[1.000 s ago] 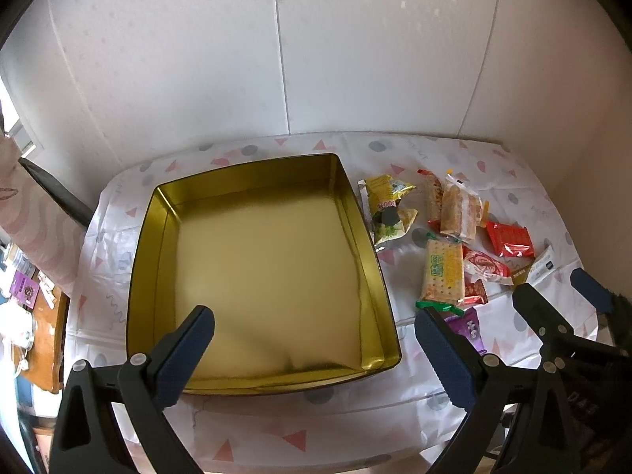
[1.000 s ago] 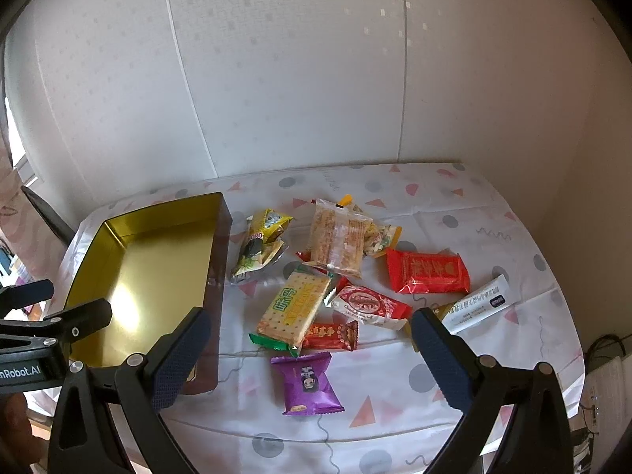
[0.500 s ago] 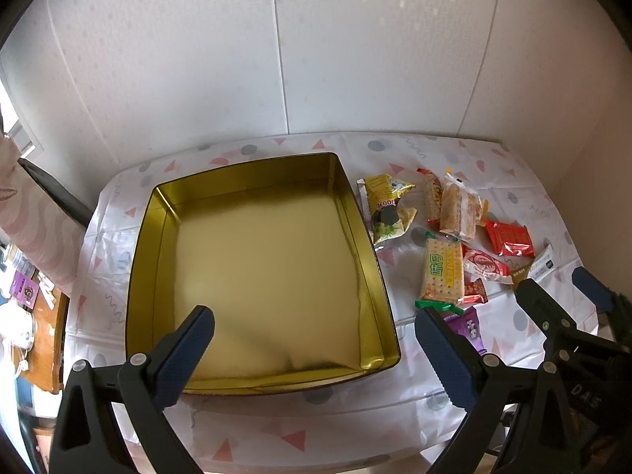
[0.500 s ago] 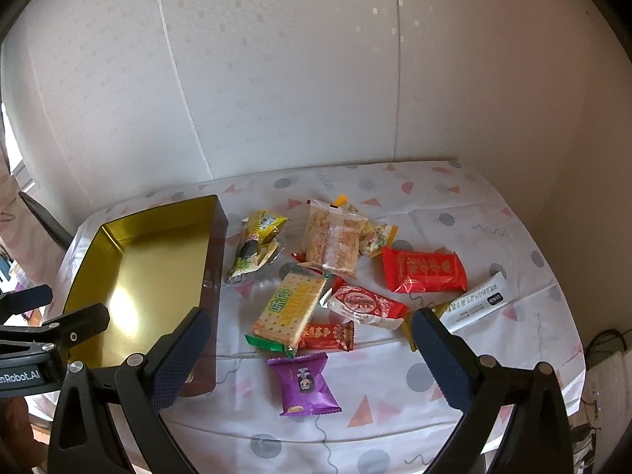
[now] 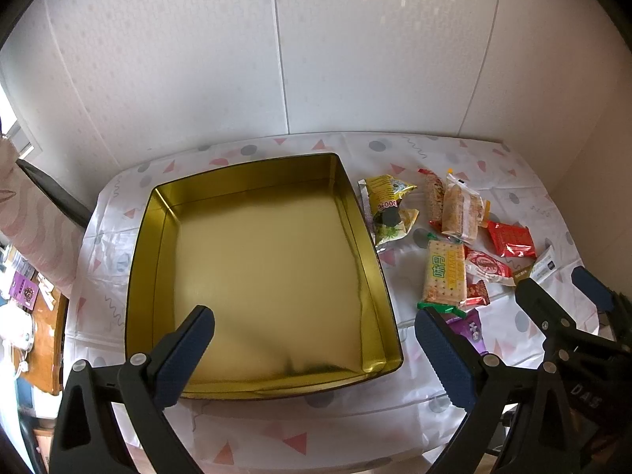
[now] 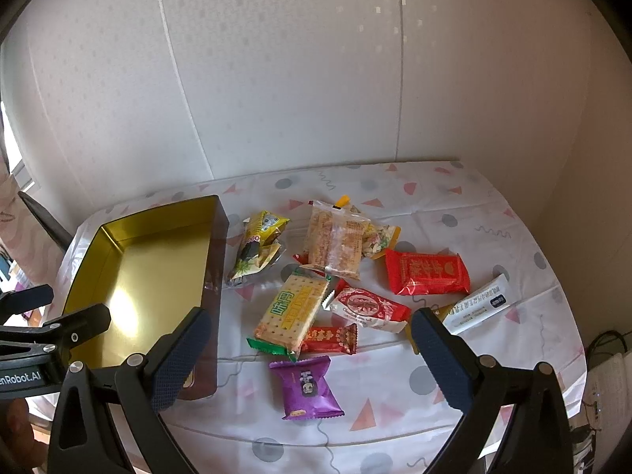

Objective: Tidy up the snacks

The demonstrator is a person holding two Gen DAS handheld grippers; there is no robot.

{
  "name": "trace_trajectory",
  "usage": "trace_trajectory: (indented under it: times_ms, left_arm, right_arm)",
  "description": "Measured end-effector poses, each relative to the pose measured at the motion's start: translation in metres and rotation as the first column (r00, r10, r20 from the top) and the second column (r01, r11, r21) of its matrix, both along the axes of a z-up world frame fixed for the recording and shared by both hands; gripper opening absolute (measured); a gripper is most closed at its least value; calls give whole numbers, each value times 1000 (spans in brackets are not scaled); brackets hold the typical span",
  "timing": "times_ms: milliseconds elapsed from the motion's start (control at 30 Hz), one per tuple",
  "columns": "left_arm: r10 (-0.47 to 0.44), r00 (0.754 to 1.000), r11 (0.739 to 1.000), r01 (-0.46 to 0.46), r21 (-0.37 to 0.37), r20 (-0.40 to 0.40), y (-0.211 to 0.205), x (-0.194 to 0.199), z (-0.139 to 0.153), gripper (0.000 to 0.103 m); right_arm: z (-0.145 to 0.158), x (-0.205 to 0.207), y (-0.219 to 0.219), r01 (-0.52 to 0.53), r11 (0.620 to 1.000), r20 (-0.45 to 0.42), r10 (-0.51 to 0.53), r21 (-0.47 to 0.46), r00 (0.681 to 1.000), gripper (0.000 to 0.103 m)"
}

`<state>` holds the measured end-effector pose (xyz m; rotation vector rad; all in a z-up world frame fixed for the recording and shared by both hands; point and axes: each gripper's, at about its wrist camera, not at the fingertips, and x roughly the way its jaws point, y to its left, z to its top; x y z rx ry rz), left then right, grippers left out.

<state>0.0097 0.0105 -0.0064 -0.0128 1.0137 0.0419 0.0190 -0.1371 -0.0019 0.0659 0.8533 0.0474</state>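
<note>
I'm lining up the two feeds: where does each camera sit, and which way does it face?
Left wrist: on the left gripper, looking down into the gold tin; own open fingers show, right gripper at right.
Right wrist: on the right gripper, facing the purple packet and other snacks; left gripper at left.
Shared: tin, snacks, tablecloth.

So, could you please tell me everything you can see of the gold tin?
The gold tin is a shallow, roughly square tray with rounded corners and low upright walls, apparently shiny metal: gold inside, dark brown outside in the right wrist view. It holds no snacks. It sits flat on the patterned tablecloth, left of the snack pile. No snack clearly touches it, and neither gripper touches it.
</note>
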Motion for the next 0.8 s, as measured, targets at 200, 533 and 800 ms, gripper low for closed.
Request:
trace_trajectory:
  times_ms: [200,533,800]
  left_arm:
    - [-1,1000,1000,1,-3,-6,0,3,-2,102]
    - [-5,1000,1000,5,-3,-8,-4,5,-3,102]
    - [-6,1000,1000,6,-2,-10,-5,5,-3,102]
  right_arm:
    - [-1,2,-2,8,1000,-6,-8,2,1000,103]
    - [-1,2,-4,7,1000,-12,-7,1,1000,103]
    - [-2,3,-4,2,1000,-16,-2,6,1000,103]
